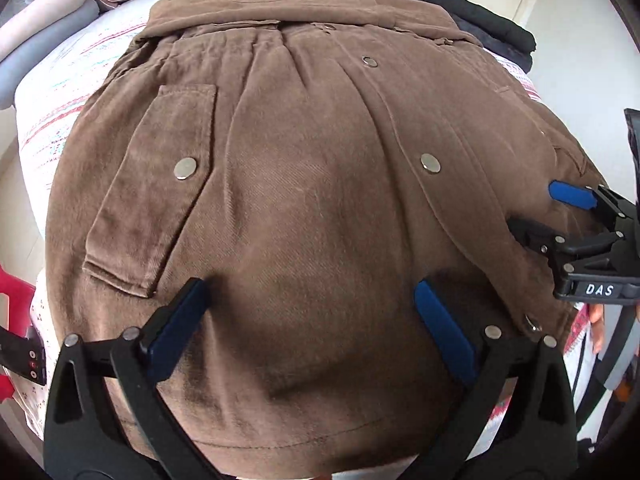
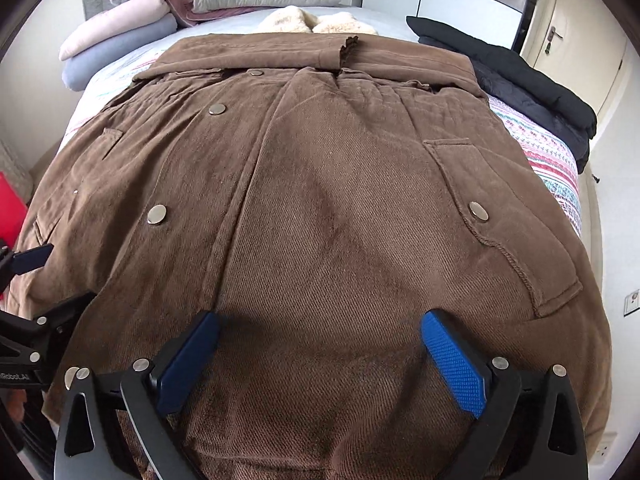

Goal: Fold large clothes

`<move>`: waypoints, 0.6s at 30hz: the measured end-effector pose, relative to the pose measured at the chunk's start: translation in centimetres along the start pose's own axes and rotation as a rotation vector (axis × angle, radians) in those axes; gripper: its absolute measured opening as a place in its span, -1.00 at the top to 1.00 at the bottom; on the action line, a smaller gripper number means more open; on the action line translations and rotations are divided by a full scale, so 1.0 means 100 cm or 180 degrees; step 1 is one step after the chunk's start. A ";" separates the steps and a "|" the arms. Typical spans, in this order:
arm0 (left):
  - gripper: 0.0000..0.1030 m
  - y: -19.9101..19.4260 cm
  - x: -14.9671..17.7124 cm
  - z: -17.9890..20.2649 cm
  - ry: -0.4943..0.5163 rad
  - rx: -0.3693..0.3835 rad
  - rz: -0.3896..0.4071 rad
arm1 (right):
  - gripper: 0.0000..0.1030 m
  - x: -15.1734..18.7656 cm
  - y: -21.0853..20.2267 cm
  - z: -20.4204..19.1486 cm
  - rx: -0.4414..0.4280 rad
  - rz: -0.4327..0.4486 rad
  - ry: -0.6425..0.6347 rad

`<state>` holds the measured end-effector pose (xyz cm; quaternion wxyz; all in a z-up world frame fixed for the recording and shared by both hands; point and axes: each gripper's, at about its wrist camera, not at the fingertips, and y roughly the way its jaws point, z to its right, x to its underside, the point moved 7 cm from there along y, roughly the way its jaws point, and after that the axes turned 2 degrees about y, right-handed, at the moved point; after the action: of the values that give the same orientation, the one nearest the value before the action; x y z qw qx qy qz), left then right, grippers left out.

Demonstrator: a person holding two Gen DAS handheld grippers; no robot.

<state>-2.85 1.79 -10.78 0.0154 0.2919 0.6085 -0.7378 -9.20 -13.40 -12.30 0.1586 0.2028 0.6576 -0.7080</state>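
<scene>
The big brown coat (image 1: pixel 304 168) lies flat on the bed (image 1: pixel 60 120), hem nearest. The left gripper (image 1: pixel 312 320) is wide open above the hem, holding nothing. The right gripper (image 2: pixel 320 356) is too. Each should pinch the hem edge, then lift together.

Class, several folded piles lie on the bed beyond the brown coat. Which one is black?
The pile at the bed's right edge, nearest the door; the piles by the headboard are pink, blue and grey.
</scene>
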 end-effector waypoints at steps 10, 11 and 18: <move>-0.99 -0.070 -0.002 -0.119 -0.0249 0.0174 0.0330 | -0.99 -0.010 -0.059 0.066 -0.1053 -0.0078 0.0009; -0.99 -0.067 -0.002 -0.133 -0.0313 0.0227 0.0314 | -0.99 -0.014 -0.062 0.080 -0.1005 -0.0020 0.0032; -0.88 -0.028 -0.001 -0.177 -0.0732 0.0762 0.0157 | -0.99 -0.045 -0.046 0.161 -0.0871 0.0037 0.0354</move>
<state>3.44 18.59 -9.80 0.0682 0.2201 0.5031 -0.8329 -8.84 -29.27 -5.27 0.1523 0.2221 0.7545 -0.5985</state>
